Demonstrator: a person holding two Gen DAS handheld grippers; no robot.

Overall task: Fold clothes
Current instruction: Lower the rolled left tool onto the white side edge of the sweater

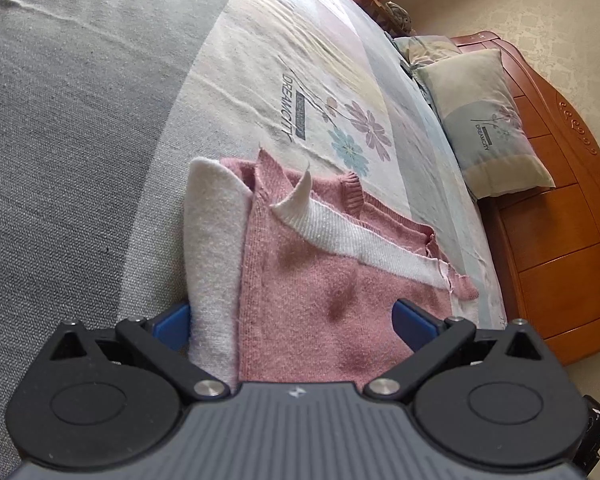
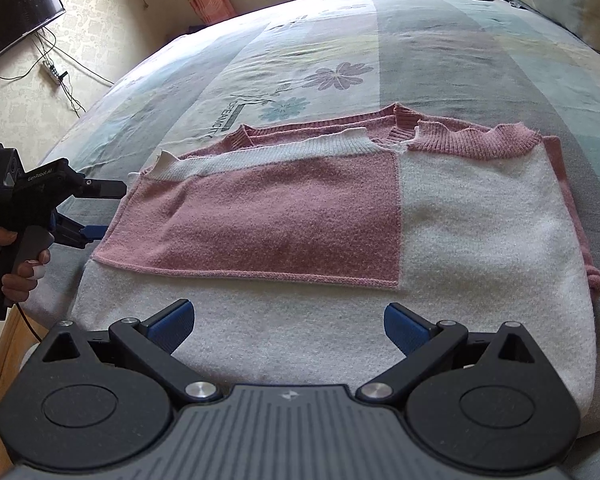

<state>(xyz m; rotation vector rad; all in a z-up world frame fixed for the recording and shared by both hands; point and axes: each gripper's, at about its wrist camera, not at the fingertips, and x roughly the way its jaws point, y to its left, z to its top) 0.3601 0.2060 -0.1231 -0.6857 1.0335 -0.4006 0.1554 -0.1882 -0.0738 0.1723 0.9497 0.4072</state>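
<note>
A pink and white knitted sweater (image 2: 340, 216) lies partly folded on the bed (image 2: 480, 64), on a sheet printed with flowers and the word DREAMCITY. One pink panel is folded across the white body, and the ribbed pink collar (image 2: 472, 140) sits at the far edge. The right gripper (image 2: 288, 326) hovers over the near white hem with its blue-padded fingers (image 2: 172, 322) spread wide, holding nothing. The left gripper (image 2: 100, 210) is at the sweater's left edge, held by a hand (image 2: 22, 264); in its own view its fingers (image 1: 416, 322) are also wide apart, with the sweater's pink and white edge lying between them, not pinched. A pillow (image 1: 484, 120) leans against the wooden headboard (image 1: 560, 208). A dark screen (image 2: 16, 16) hangs on the wall.
</note>
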